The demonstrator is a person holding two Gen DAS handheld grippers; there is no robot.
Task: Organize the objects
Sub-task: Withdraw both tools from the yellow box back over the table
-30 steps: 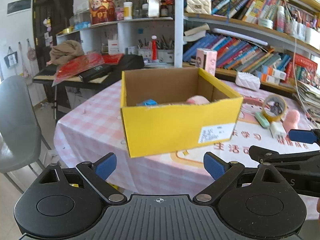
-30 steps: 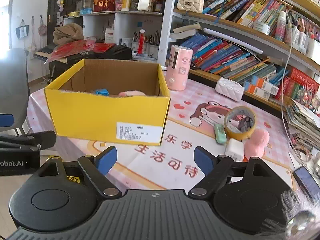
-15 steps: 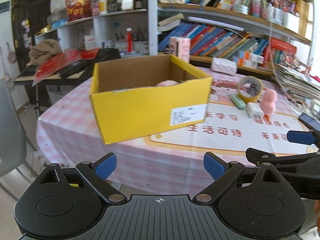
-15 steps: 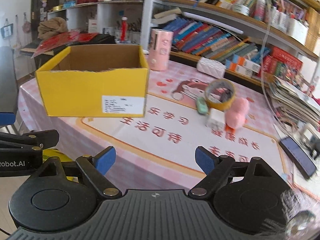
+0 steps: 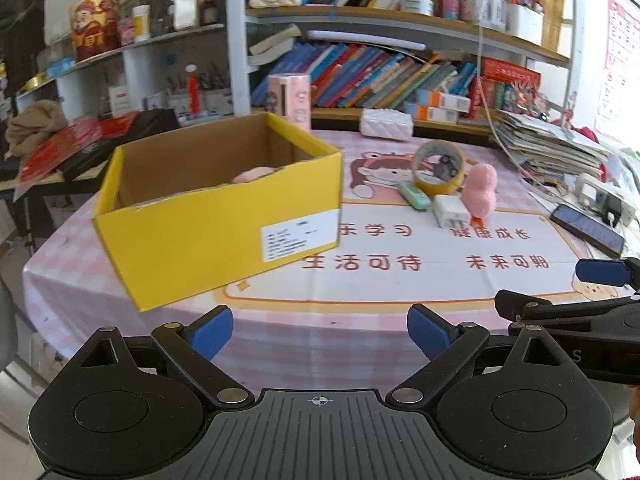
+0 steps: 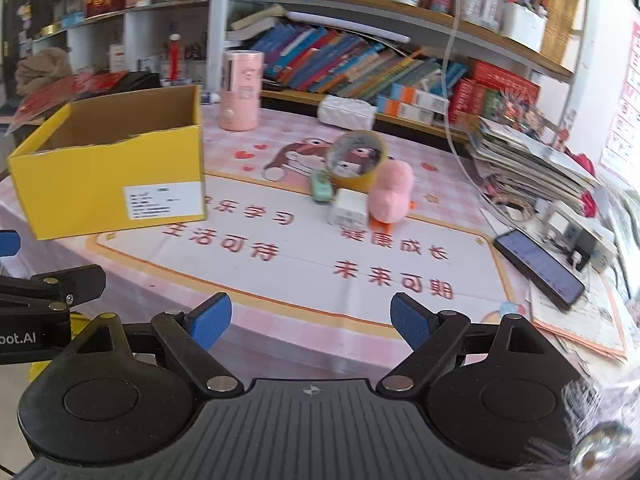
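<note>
**Both hand-held grippers empty before a crowded table**

The left hand-held gripper (image 5: 319, 332) and the right hand-held gripper (image 6: 310, 322) both stand spread wide, nothing between the blue pads, short of the table (image 6: 280, 264) edge. From the right wrist view, the yellow cardboard box (image 6: 108, 196) sits at 10 o'clock, open-topped; the left view shows a pink item (image 5: 252, 174) inside. At 12 o'clock a cluster lies touching: tape roll (image 6: 356, 158), green eraser-like piece (image 6: 321, 188), white charger (image 6: 348, 212), pink plush toy (image 6: 390, 192). A smartphone (image 6: 538, 266) lies at 2 o'clock beside stacked papers (image 6: 532, 160). A pink cylinder (image 6: 240, 90) stands behind the box.
</note>
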